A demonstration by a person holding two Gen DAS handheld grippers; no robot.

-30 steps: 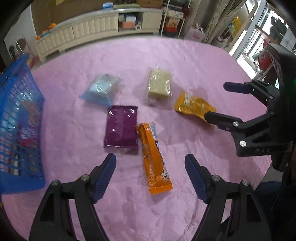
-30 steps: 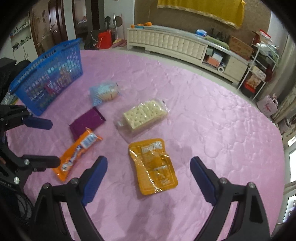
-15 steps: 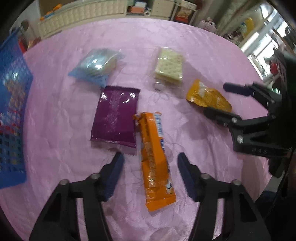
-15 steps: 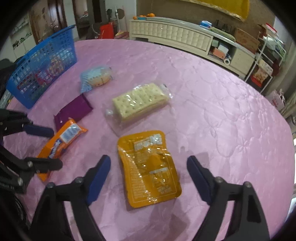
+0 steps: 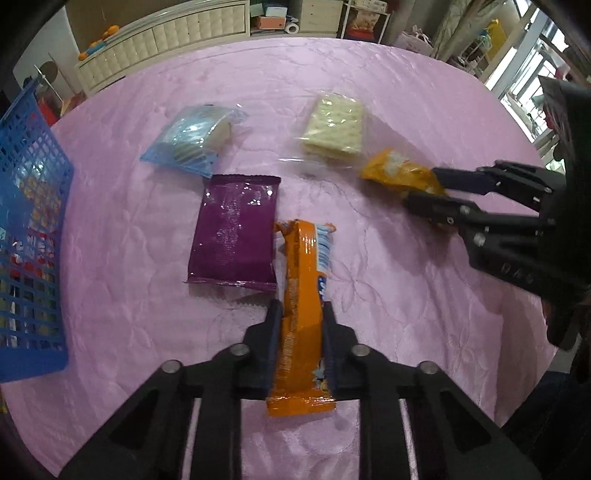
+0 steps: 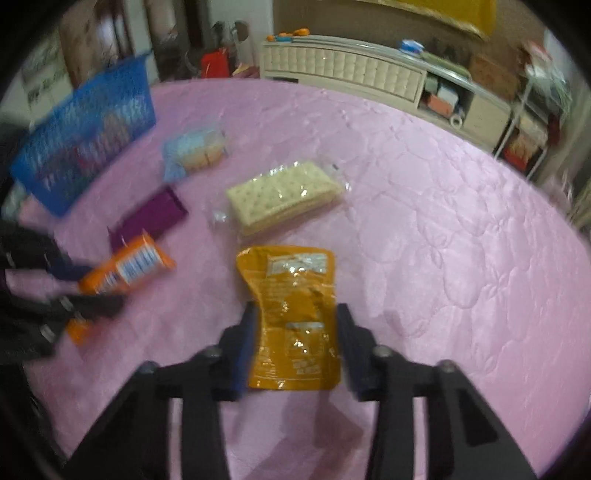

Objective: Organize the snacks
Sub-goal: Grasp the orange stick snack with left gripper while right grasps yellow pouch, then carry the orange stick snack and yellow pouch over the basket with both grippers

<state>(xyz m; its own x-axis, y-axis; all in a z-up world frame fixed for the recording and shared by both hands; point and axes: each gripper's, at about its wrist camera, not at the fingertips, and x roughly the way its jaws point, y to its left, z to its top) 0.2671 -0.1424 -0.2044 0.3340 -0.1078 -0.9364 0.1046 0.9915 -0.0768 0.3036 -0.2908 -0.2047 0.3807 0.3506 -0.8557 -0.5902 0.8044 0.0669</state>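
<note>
A long orange snack bar pack lies on the pink tablecloth. My left gripper is closing, and its pads press the pack's two long sides near its lower end. A yellow pouch lies between the jaws of my right gripper. These jaws are closing too, with both pads against the pouch, which buckles between them. In the left wrist view the right gripper holds the crumpled pouch at the right.
A purple pack, a light blue pack and a clear pack of crackers lie further back. A blue mesh basket with snacks inside stands at the left table edge. A cream cabinet stands beyond the table.
Both grippers came down over their packs and their jaws narrowed from wide open until the pads met the orange bar pack and the yellow pouch, which now buckles.
</note>
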